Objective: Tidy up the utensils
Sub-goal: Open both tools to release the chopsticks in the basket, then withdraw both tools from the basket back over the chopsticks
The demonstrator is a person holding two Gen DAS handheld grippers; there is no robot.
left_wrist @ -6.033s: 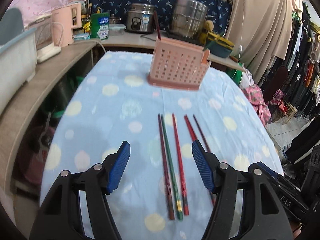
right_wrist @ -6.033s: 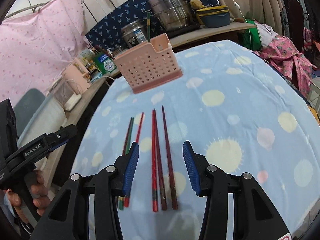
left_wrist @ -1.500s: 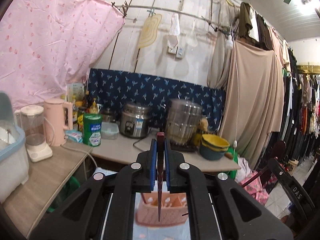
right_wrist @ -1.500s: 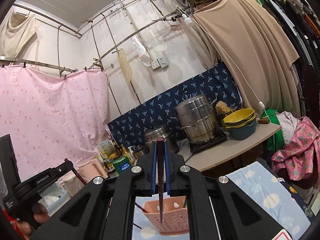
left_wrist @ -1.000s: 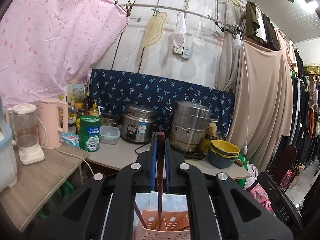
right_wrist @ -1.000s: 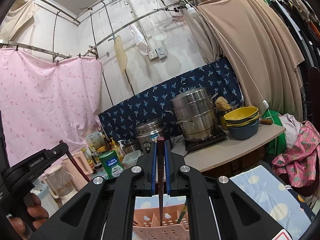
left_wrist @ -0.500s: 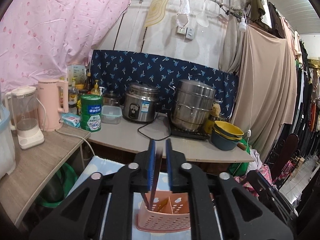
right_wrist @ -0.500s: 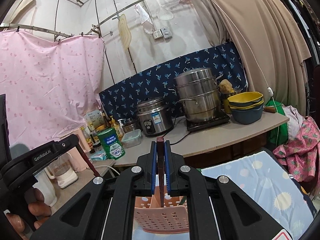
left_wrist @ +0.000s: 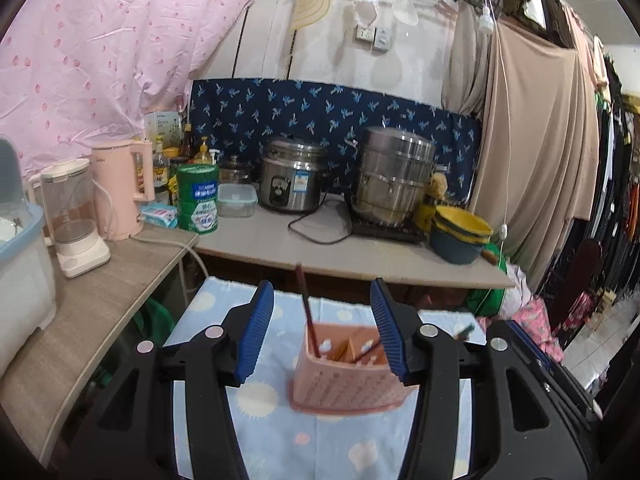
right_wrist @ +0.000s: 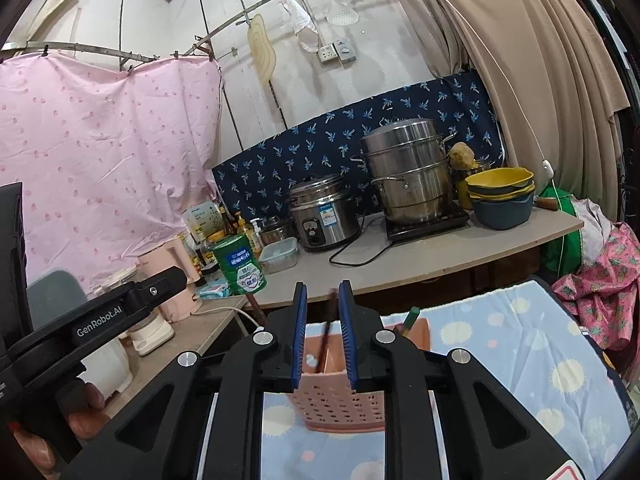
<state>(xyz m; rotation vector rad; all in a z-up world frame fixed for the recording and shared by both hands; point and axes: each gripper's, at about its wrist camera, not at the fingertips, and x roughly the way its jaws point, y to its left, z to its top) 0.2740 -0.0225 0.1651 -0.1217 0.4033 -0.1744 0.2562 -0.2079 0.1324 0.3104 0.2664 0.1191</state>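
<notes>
Left wrist view: the left hand-held gripper (left_wrist: 322,330) hangs above the blue spotted table (left_wrist: 276,436) with its jaws spread wide and nothing between them. Beyond the blue pads stands the pink perforated utensil basket (left_wrist: 344,376), upright on the cloth. A dark red chopstick (left_wrist: 306,312) stands in its left compartment, long axis near vertical, upper end tilted slightly left and clear of the rim. Further chopstick ends lean toward the right side of the basket; how many cannot be told.

Right wrist view: the right hand-held gripper (right_wrist: 323,336) is over the same basket (right_wrist: 340,400), jaws parted by a narrow gap. A dark chopstick (right_wrist: 325,336) runs steeply upward in that gap, lower end inside the basket, upper end leaning right. No pad appears to touch it, so it is judged released rather than gripped. A green-tipped chopstick (right_wrist: 411,316) projects from the right part of the basket, tilted right.

Progress: several chopsticks are already in the basket. Whether any remain on the table is not shown, since the near cloth is out of sight.
</notes>
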